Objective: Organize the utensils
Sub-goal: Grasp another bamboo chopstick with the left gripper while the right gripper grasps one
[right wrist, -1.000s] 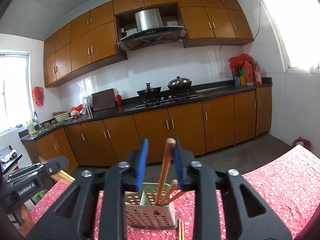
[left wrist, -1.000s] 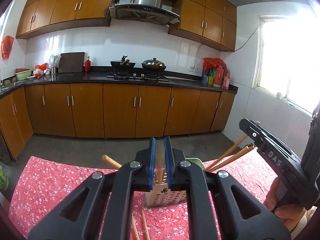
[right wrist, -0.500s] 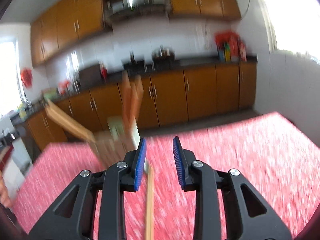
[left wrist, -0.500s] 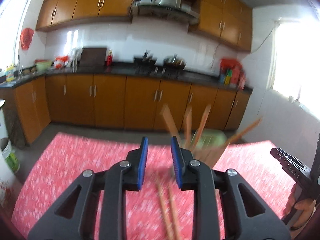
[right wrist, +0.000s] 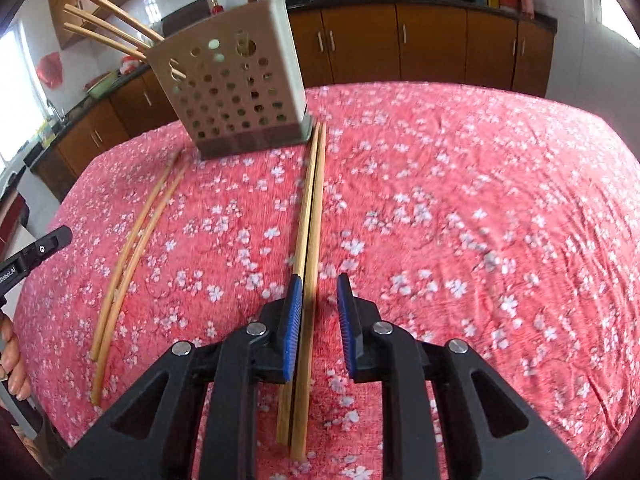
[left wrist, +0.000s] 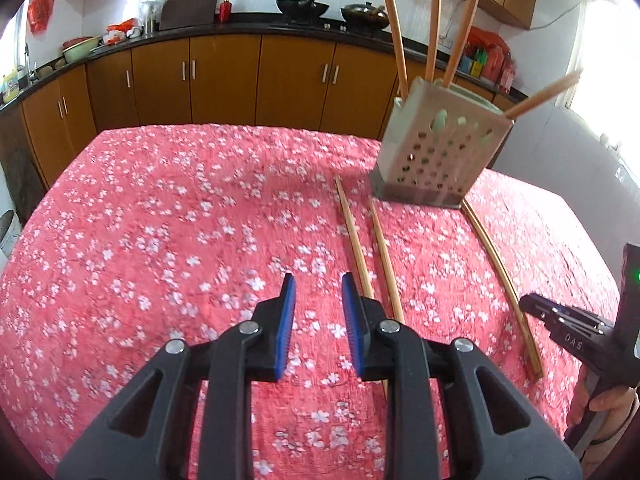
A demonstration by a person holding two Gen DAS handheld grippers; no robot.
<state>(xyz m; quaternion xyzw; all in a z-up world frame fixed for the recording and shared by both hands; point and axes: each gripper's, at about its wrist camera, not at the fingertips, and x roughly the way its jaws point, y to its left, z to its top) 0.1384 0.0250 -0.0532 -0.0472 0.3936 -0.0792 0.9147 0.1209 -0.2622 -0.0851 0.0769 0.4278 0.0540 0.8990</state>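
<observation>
Part of the sorting is done: several wooden chopsticks already stand in the perforated holder [right wrist: 240, 92], which sits on the worktop [right wrist: 480, 200] in the upper left of the right wrist view and the upper right of the left wrist view. Four chopsticks are left lying on the red flowered cloth. One pair of chopsticks [right wrist: 308, 240] lies close together, running from the holder's base down the middle of the right wrist view; a second pair [right wrist: 132, 248] lies curved at the left of that view, apart from the first.

The right hand-held gripper [right wrist: 318, 312] has its jaws open, having just been narrowing, and the central pair passes between them close to the left pad; no pad presses on it as far as can be seen. The left hand-held gripper [left wrist: 318, 312] is open and empty, its jaws having just widened, with the second pair [left wrist: 360, 256] just right of its tips.

The chopsticks are long, thin, pale wood sticks; the holder is a beige box with round holes
</observation>
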